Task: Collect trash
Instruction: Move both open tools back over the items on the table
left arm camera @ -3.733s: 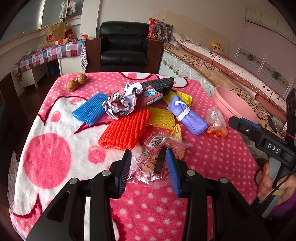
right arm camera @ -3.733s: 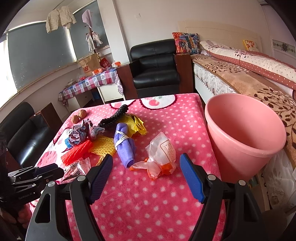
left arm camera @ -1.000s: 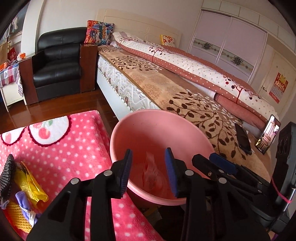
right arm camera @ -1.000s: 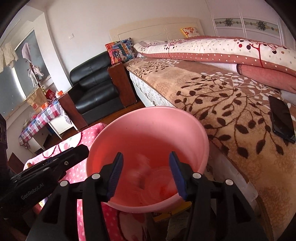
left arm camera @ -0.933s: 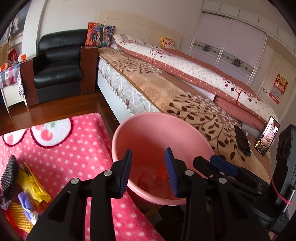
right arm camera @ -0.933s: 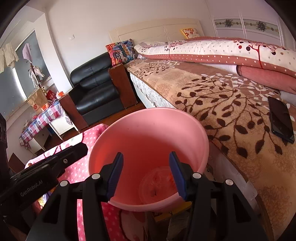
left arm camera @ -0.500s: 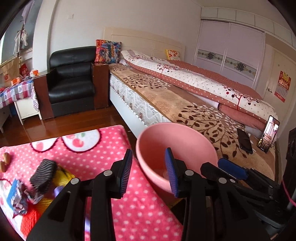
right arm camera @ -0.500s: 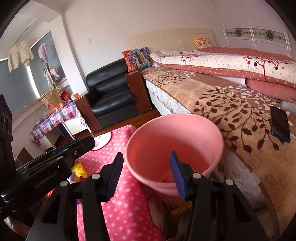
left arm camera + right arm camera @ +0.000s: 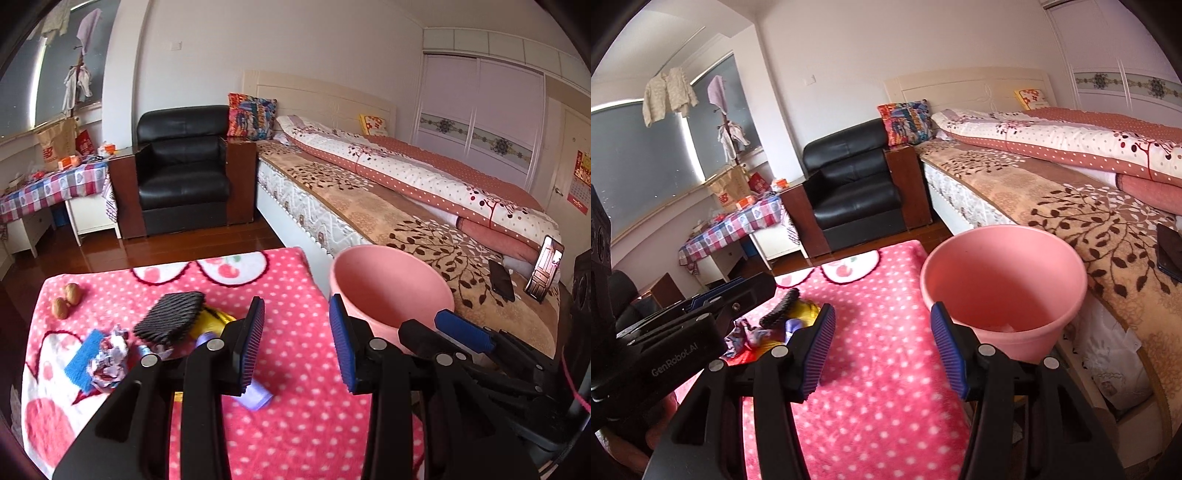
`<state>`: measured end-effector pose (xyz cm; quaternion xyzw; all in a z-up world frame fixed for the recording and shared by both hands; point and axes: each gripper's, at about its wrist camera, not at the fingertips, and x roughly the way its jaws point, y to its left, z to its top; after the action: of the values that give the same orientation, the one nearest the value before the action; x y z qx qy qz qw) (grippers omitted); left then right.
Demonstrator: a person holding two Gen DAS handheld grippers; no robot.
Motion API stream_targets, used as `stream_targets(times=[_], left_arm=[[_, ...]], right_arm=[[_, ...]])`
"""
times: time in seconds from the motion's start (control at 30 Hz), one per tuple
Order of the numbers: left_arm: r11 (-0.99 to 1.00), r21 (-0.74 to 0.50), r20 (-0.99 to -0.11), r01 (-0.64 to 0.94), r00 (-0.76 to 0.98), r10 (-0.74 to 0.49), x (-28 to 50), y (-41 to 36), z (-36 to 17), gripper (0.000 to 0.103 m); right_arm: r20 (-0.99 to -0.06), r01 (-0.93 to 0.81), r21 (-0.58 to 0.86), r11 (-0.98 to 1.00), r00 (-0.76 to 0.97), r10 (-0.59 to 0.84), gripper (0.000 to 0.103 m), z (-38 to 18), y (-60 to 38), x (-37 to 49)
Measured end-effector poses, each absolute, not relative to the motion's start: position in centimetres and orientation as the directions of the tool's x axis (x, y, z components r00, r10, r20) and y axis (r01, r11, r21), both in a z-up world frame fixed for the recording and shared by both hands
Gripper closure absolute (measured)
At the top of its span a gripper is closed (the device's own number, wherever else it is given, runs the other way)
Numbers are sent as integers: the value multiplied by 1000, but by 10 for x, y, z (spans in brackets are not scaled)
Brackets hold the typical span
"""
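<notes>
Pink bucket [image 9: 1004, 280] beside empty tools

"GenRobot.AI" in white letters on the black body of the left tool [image 9: 768, 291]

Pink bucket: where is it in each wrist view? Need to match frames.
Left wrist: pink bucket right of centre, beyond the right finger.
Right wrist: pink bucket right of centre, above the right finger.
Shared landmark: black armchair, upper left of it in both.
</notes>
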<state>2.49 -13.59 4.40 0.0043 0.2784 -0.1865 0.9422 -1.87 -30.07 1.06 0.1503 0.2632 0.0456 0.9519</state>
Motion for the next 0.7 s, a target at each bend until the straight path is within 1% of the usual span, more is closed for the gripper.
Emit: stream_targets(times=[0.1,0.23,0.5,0.7], left_arm=[[941,-92,-510,325,796,-325,16,-116,46,66],[965,-95,-507,244,822,-258,10,-84,43,66],[990,-110,-538,87,832,-133,5,-8,32,66],[994,-112,-584,4,809,-69,3,32,18,66]], right_arm=[[-485,-33,321,946,853,195,49,11,-289,-17],[-491,-71,319,945,841,229,49,9,-273,-14],[-501,-141,287,947,821,274,49,7,-241,-6],[-536,-173,289,941,786,309,49,-5,-225,9]])
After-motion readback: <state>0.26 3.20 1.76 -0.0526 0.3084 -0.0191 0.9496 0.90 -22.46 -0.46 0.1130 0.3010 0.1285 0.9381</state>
